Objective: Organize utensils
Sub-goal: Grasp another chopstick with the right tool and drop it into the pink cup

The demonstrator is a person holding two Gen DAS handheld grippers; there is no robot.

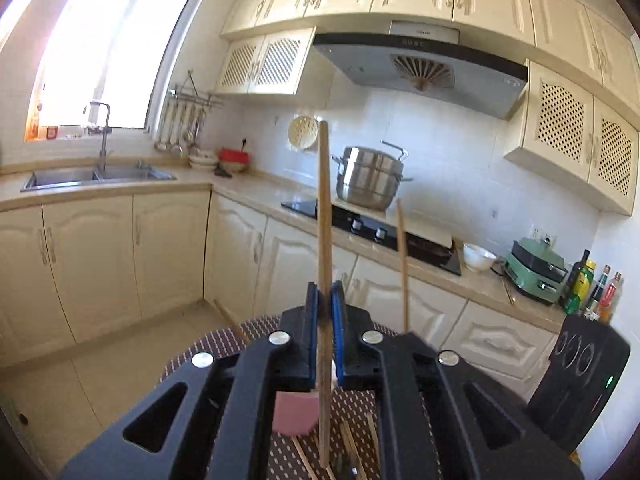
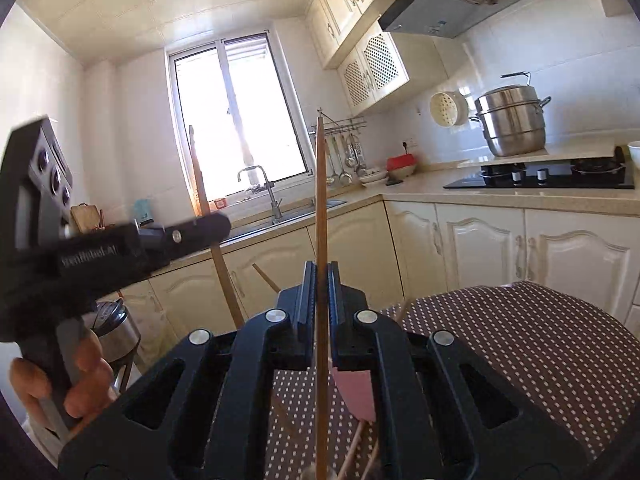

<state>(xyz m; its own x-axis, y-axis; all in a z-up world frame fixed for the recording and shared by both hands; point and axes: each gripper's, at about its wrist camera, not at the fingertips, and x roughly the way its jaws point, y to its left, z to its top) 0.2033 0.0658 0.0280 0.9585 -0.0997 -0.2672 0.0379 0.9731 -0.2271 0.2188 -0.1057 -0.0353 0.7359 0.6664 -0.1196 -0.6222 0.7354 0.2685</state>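
Above a dotted brown cloth in a cream kitchen, the left claw is clamped on a wooden stick and the right claw on a thin stick.

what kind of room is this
Almost certainly a home kitchen. A sink with a tap sits under the window, a steel stockpot stands by a gas hob under a range hood, and cream cabinets line the walls.
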